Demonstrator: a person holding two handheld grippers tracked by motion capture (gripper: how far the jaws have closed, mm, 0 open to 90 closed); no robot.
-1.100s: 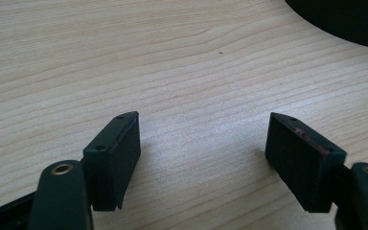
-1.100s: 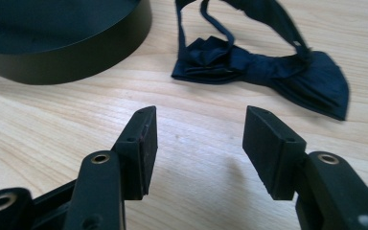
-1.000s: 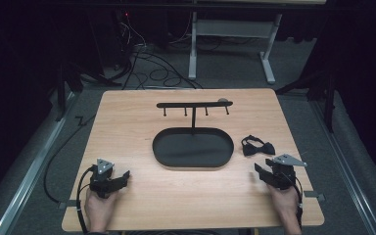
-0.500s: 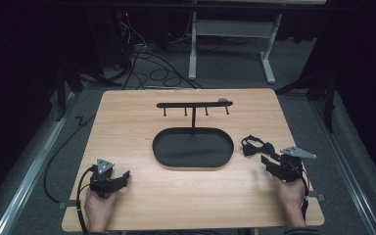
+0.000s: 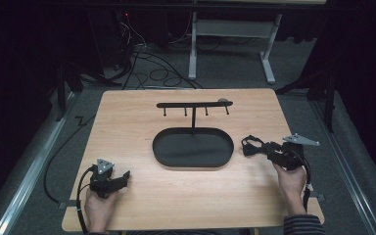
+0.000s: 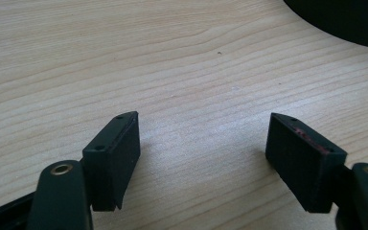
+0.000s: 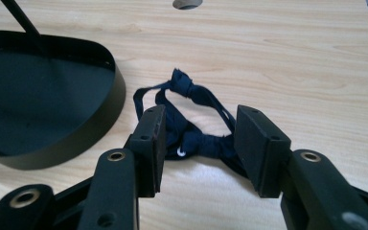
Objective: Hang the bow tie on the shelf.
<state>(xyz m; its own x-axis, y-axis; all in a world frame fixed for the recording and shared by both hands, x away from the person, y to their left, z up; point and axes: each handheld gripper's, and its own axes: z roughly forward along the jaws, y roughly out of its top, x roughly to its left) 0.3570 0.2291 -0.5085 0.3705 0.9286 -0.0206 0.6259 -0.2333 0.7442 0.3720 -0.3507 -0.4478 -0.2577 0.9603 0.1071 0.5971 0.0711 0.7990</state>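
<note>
A dark navy bow tie (image 7: 191,110) lies on the wooden table (image 5: 127,127), right of a black oval tray (image 5: 166,156) that carries a hanger bar (image 5: 194,104) on a post. My right gripper (image 7: 199,143) is open, its jaws on either side of the bow tie's near part, low over the table. In the high view the bow tie (image 5: 252,145) shows just ahead of the right gripper (image 5: 269,149). At the front left of the table my left gripper (image 5: 120,177) is open and nothing lies between its jaws (image 6: 201,153).
The tray's rim (image 7: 100,120) stands close to the left of the right gripper. Cables (image 5: 147,63) and a white desk frame (image 5: 230,44) lie on the floor behind the table. A metal rail (image 5: 29,171) runs along the table's left side.
My right gripper has moved forward and left toward the bow tie, and its jaws now stand around it. The left gripper has stayed put.
</note>
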